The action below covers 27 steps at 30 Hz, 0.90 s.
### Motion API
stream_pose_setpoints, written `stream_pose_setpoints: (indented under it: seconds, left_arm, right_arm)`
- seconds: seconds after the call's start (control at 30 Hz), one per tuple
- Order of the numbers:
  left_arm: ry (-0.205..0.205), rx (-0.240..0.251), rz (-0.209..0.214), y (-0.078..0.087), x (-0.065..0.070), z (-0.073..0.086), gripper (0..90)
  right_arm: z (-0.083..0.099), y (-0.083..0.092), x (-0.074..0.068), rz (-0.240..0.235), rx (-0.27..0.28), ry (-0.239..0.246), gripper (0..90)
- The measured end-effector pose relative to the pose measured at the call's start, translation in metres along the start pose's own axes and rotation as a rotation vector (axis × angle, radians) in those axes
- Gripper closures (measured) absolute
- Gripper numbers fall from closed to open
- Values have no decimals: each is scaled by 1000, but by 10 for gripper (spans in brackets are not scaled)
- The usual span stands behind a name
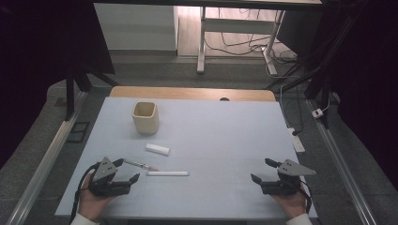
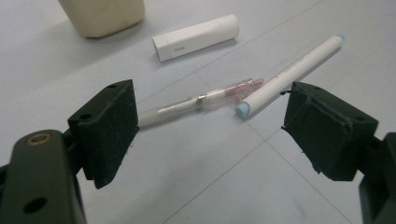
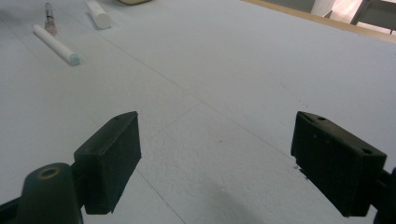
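A cream cup (image 1: 145,117) stands at the far left of the pale blue table (image 1: 220,136). In front of it lie a short white stick (image 1: 157,149), a long white pen (image 1: 168,173) and a clear pen with a pink end (image 1: 141,165). My left gripper (image 1: 127,169) rests open near the front left edge, with the clear pen (image 2: 201,99) and the white pen (image 2: 289,70) just beyond its fingertips and nothing between the jaws. At the front right, my right gripper (image 1: 262,169) stands open over bare table (image 3: 224,116), far from the pens (image 3: 53,44).
The cup's base (image 2: 102,16) and the short stick (image 2: 196,37) lie ahead of the left gripper. A wooden strip (image 1: 192,93) edges the table's far side. Metal rails (image 1: 44,159) flank it. Desk legs and cables (image 1: 234,47) stand on the floor beyond.
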<state>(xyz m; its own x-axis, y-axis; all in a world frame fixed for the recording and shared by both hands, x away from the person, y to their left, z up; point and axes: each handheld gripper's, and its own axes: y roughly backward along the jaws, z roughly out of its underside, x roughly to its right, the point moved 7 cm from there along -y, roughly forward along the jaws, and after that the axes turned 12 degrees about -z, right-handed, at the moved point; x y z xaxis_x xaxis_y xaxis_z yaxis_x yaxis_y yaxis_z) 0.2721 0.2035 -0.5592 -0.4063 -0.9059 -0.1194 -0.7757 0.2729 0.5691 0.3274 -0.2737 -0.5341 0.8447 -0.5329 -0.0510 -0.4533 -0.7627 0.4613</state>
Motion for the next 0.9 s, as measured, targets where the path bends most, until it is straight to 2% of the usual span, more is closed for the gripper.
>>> stream_pose_setpoints:
  seconds: [0.9]
  left_arm:
    - [6, -1, -8, -3, -3, -2, 179]
  right_arm:
    - [-1, 0, 0, 4, 0, 2, 161]
